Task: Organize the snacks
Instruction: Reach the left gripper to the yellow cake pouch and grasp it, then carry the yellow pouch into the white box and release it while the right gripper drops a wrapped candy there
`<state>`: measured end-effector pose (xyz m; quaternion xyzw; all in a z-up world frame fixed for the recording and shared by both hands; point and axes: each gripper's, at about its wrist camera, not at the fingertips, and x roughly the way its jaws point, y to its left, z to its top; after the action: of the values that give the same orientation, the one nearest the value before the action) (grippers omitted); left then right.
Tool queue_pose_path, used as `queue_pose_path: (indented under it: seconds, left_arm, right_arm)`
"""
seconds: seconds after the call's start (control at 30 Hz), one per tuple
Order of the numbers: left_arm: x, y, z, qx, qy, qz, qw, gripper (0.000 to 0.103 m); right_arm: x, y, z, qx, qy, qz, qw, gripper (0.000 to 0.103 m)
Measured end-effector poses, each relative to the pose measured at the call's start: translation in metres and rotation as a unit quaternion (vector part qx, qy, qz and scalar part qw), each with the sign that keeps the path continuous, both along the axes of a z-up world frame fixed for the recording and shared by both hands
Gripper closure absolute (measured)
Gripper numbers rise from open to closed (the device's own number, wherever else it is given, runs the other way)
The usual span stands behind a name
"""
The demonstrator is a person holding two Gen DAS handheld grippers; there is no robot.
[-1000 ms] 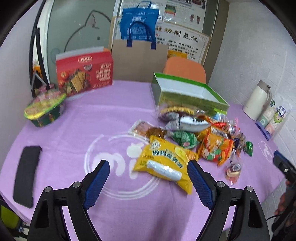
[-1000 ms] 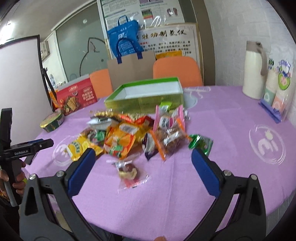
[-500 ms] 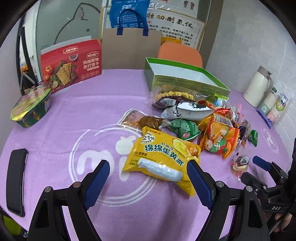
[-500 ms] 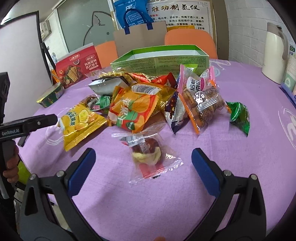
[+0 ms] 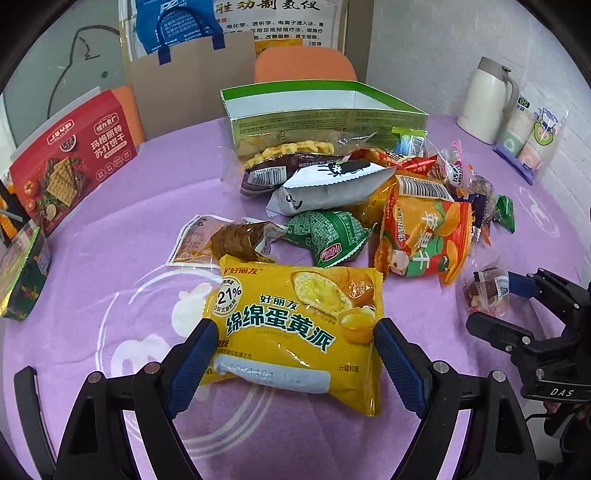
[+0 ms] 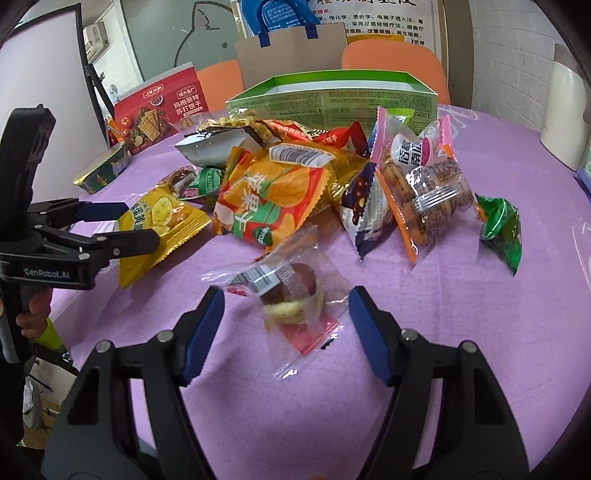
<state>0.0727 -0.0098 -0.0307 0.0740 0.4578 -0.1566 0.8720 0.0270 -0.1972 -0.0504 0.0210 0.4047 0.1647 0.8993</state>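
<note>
Both grippers dropped closer: left gripper jaws wide, straddling yellow egg-yolk pie packet; right gripper jaws closing around clear-wrapped round cake, pads not yet pressing.

Left gripper spread wide, angled downward; right gripper closing, angled downward

I work in an office or break room. Evidence: a round table under a purple cloth, orange chairs, printed notice posters on the wall, a frosted-glass partition, a thermos beside stacked paper cups.
</note>
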Motion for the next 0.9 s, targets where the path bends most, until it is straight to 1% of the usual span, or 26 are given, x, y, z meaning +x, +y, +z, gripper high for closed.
queue_pose_path:
  seconds: [0.03, 0.1, 0.13, 0.17, 0.27, 0.3, 0.33, 0.37, 0.47, 0.5, 0.6, 0.7, 0.77, 0.9]
  left_arm:
    - [0.001, 0.000, -0.002, 0.002, 0.002, -0.001, 1.0000, 0.014]
    - [0.006, 0.000, -0.006, 0.000, 0.008, 0.000, 1.0000, 0.007]
    - [0.008, 0.001, -0.007, -0.002, 0.012, 0.004, 0.9999, 0.006]
    - [0.009, 0.002, -0.008, -0.005, 0.011, 0.006, 0.9999, 0.006]
    - [0.008, 0.002, -0.008, -0.008, 0.009, 0.009, 0.9999, 0.006]
    - [0.006, 0.001, -0.008, -0.004, 0.006, 0.006, 1.0000, 0.006]
    - [0.005, -0.001, -0.008, 0.000, 0.005, 0.001, 1.0000, 0.007]
    - [0.003, -0.003, -0.008, 0.002, 0.005, -0.005, 1.0000, 0.013]
    - [-0.004, -0.004, -0.001, 0.008, -0.003, -0.002, 1.0000, 0.042]
    - [-0.006, -0.003, 0.001, 0.002, -0.003, 0.000, 1.0000, 0.049]
    - [-0.011, 0.002, 0.007, -0.011, -0.006, 0.010, 0.9999, 0.053]
    - [-0.019, 0.006, 0.018, -0.029, -0.016, 0.014, 0.9994, 0.054]
    - [-0.028, 0.008, 0.033, -0.037, -0.034, 0.011, 0.9987, 0.054]
    - [-0.036, 0.008, 0.081, -0.055, -0.088, 0.003, 0.9946, 0.054]
  right_arm:
    - [0.001, 0.000, 0.000, -0.002, 0.000, 0.001, 1.000, 0.033]
    - [0.001, 0.001, 0.000, -0.004, 0.000, 0.003, 1.000, 0.036]
    - [0.001, 0.001, 0.000, -0.006, 0.000, 0.002, 1.000, 0.043]
    - [0.002, 0.000, 0.001, -0.008, -0.002, 0.000, 1.000, 0.046]
    - [0.002, -0.003, 0.001, -0.004, 0.001, -0.001, 1.000, 0.047]
    - [0.002, -0.003, 0.000, -0.005, 0.000, -0.002, 1.000, 0.050]
    - [0.002, -0.003, 0.001, -0.008, 0.000, -0.003, 1.000, 0.055]
    - [0.002, -0.004, 0.001, -0.006, 0.001, -0.004, 1.000, 0.055]
    - [-0.003, -0.003, 0.005, 0.002, -0.001, 0.000, 1.000, 0.059]
    - [-0.005, -0.002, 0.008, 0.005, -0.005, 0.003, 1.000, 0.066]
    - [-0.013, 0.000, 0.021, 0.006, -0.022, 0.011, 1.000, 0.066]
    - [-0.022, 0.002, 0.037, 0.004, -0.044, 0.017, 0.999, 0.066]
    - [-0.026, 0.003, 0.048, 0.008, -0.056, 0.023, 0.998, 0.066]
    - [-0.018, 0.002, 0.077, 0.031, -0.079, 0.039, 0.996, 0.066]
